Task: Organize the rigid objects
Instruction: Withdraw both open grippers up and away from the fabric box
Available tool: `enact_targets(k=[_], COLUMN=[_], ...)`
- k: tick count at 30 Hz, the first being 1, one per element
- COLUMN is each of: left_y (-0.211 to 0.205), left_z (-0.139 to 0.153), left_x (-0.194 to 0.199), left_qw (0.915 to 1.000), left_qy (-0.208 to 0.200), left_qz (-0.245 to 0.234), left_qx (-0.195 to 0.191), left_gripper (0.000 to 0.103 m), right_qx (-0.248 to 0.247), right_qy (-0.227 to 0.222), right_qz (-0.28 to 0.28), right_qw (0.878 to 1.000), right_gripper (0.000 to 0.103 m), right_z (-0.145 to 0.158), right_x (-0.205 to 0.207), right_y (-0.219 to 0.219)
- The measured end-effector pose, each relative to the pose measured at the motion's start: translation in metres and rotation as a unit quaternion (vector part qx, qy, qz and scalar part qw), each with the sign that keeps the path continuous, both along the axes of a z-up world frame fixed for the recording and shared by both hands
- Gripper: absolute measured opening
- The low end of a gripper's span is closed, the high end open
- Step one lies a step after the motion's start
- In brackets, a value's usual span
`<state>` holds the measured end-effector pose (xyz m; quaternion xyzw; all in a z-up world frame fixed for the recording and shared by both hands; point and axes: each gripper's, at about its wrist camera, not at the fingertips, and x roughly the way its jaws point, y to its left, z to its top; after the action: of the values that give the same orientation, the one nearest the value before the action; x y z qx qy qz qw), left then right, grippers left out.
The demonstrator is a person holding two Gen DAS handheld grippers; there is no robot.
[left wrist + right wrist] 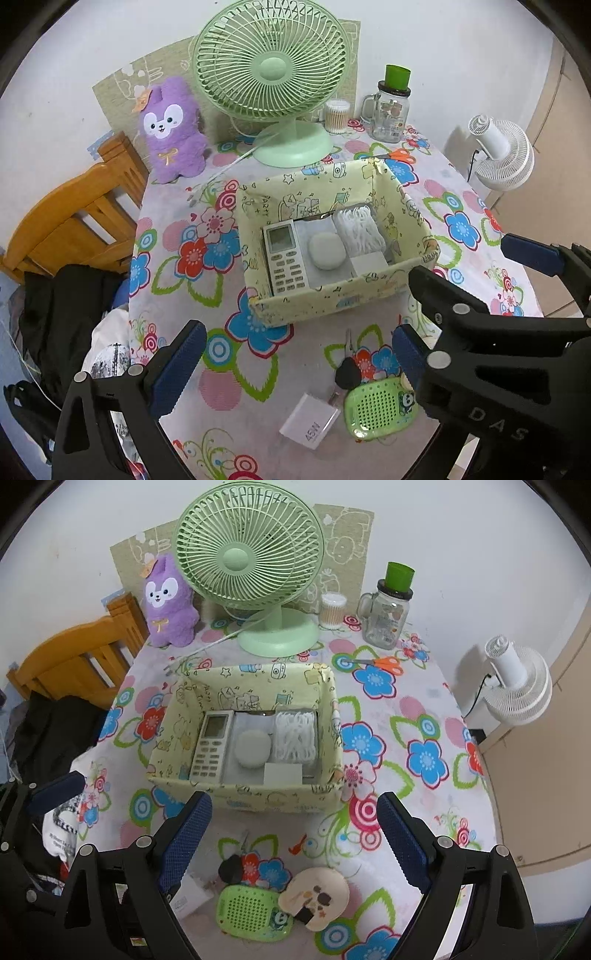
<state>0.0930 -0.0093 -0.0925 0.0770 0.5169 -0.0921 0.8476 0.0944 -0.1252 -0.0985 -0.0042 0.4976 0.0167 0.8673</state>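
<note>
A yellow cartoon-print box stands mid-table. It holds a white remote, a white oval case, a bundle of white picks and a white block. In front of the box lie a white 45W charger, a green perforated case, a black key fob and a round beige piece. My left gripper hangs open above the charger. My right gripper hangs open above the green case. Neither holds anything.
At the back stand a green fan, a purple plush, a swab tub and a glass jar. Orange scissors lie behind the box. A wooden chair with dark clothes is on the left, a white fan on the right.
</note>
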Motion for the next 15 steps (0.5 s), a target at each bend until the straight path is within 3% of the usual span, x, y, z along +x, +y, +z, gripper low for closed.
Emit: enact_targets(k=[15], left_y=[0.008], left_z=[-0.01], left_x=[-0.024], left_qw=[0.9998], left_qy=[0.011], left_qz=[-0.013], left_qx=[-0.007], left_gripper=[0.102], right_qx=[0.004], right_qy=[-0.007], right_qz=[-0.004], right_qw=[1.0], right_gripper=[0.092], right_z=[-0.004], right_x=[-0.034], right_y=[0.003])
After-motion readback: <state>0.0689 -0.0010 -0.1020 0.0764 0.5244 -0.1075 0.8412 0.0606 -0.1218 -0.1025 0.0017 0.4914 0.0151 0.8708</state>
